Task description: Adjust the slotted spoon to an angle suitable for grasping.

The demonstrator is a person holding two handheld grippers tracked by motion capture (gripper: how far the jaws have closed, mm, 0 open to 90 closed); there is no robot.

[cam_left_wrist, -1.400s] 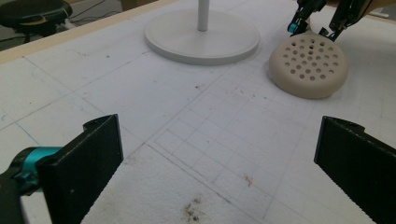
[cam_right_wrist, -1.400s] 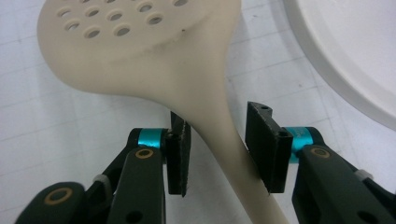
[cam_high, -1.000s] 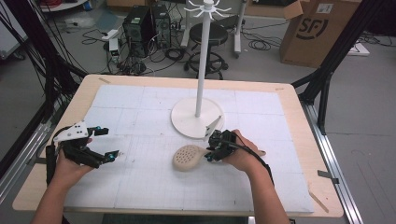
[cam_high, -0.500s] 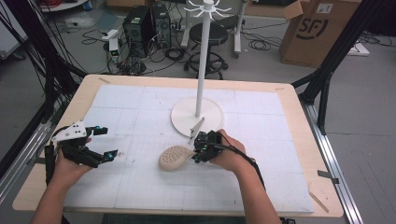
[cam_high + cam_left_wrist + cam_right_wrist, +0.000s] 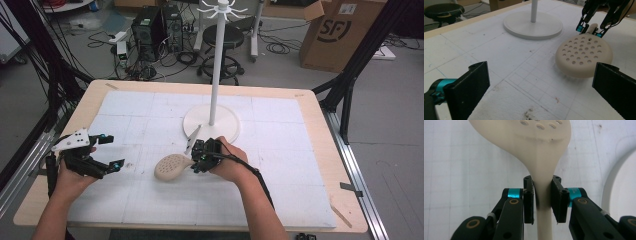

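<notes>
A cream perforated spoon (image 5: 170,166) lies with its round head on the white mat, in front of the stand's base. My right gripper (image 5: 196,161) is shut on its handle just behind the head; in the right gripper view both pads (image 5: 528,202) press the handle (image 5: 544,195). The handle's free end points up toward the white hook stand (image 5: 216,75). My left gripper (image 5: 114,151) hovers at the table's left, open and holding nothing. In the left gripper view the spoon head (image 5: 584,55) sits between the wide-apart jaws, farther off, with the right gripper (image 5: 590,30) behind it.
The stand's round base (image 5: 212,125) sits mid-table, just behind my right hand. A white gridded mat (image 5: 290,165) covers the wooden table (image 5: 310,100). Black frame posts flank the table; a stool (image 5: 225,37), computer and cardboard box (image 5: 340,30) stand on the floor beyond.
My right hand has slid left across the mat with the spoon in its grip, from right of the stand's base to in front of it. The left hand has stayed put.
</notes>
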